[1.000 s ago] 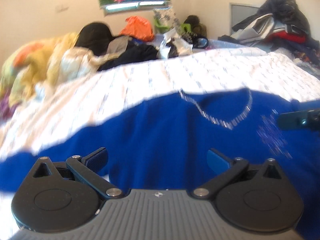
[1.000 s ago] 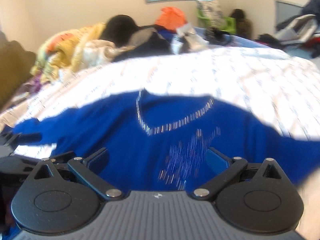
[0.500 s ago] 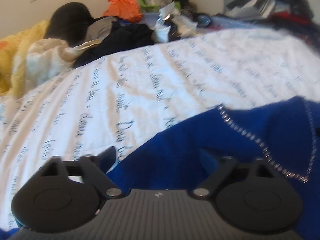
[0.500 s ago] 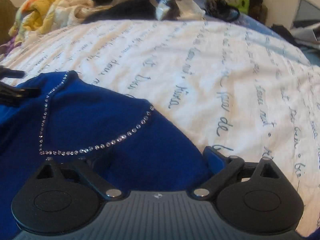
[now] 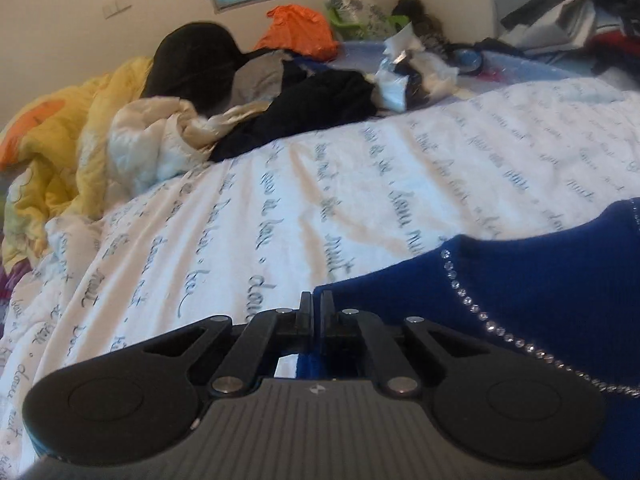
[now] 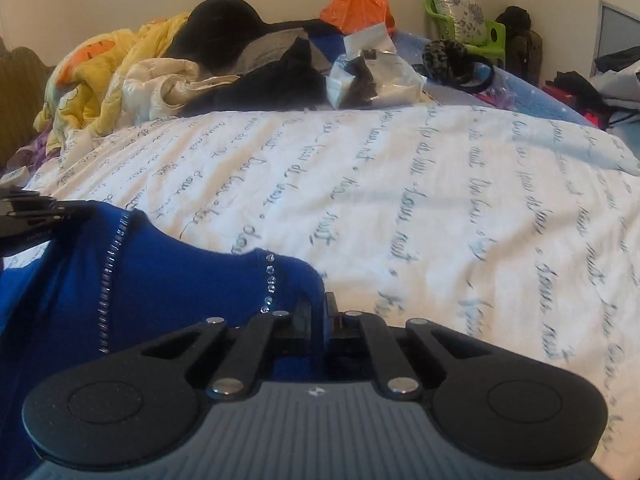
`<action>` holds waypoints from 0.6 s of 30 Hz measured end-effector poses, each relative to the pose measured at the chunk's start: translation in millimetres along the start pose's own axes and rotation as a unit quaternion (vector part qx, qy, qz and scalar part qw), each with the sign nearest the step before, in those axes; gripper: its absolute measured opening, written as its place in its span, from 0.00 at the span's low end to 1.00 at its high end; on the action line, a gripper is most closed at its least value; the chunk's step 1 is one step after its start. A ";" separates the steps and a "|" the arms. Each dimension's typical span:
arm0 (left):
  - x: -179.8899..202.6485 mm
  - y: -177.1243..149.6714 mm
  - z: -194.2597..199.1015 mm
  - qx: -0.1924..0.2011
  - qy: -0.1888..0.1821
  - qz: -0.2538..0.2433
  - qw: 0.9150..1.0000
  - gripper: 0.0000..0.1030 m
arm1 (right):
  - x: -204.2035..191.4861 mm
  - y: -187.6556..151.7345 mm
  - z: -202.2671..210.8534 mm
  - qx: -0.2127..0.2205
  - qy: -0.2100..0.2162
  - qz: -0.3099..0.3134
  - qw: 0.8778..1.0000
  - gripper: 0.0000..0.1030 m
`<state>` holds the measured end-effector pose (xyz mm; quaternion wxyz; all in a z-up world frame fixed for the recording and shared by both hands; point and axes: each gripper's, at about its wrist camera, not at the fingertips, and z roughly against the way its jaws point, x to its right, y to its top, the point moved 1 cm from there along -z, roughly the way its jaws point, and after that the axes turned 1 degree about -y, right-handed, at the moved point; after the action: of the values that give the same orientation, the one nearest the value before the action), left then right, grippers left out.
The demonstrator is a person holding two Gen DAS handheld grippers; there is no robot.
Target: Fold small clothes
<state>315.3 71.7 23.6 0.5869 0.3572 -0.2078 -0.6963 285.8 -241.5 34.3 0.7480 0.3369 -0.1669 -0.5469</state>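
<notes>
A blue top [image 5: 532, 300] with a rhinestone-trimmed neckline lies on the white bed sheet [image 5: 360, 184]. My left gripper [image 5: 317, 308] is shut on the top's left shoulder edge. My right gripper [image 6: 318, 310] is shut on the top's right shoulder edge; the top [image 6: 160, 280] spreads to its left. The left gripper also shows at the far left of the right wrist view [image 6: 28, 216], on the other shoulder.
A heap of clothes and bedding lies at the far side of the bed: a yellow quilt [image 5: 52, 128], black garments [image 5: 312, 108], an orange bag [image 5: 300, 32]. More clothes are piled at the right [image 5: 580, 20]. A green chair [image 6: 468, 20] stands by the wall.
Both grippers went from open over the top to shut on its shoulder edges. Both cameras have dropped closer to the bed.
</notes>
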 end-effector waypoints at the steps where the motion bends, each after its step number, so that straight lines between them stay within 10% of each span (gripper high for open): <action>1: 1.2 -6.2 -6.4 -0.011 0.009 -0.009 1.000 0.08 | -4.0 -1.4 -15.7 -0.015 -0.008 0.003 1.000 0.05; 5: 8.3 -28.3 24.3 0.024 0.038 -0.050 0.998 0.35 | -16.7 -11.6 -29.5 0.009 -0.049 -0.015 0.999 0.13; 7: -1.3 -44.1 70.3 0.062 0.033 -0.035 0.997 0.80 | -16.4 -17.1 -4.7 0.013 -0.052 -0.043 0.998 0.23; 9: -13.4 -72.7 129.0 0.102 0.005 -0.005 0.995 0.95 | -12.5 -37.9 43.6 0.042 -0.046 -0.087 0.994 0.43; 12: -26.8 -133.1 198.6 0.082 -0.074 0.047 0.993 0.94 | -12.5 -96.0 122.9 0.065 0.017 -0.147 0.987 0.74; 18: -34.1 -241.3 250.0 -0.062 -0.157 0.144 0.975 0.77 | -15.1 -235.5 201.0 -0.018 0.111 -0.324 0.939 0.76</action>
<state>-29.5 126.4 25.8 0.6618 0.1725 -0.3031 -0.6636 -9.9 -333.3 18.6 0.5502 0.4179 0.0451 -0.7216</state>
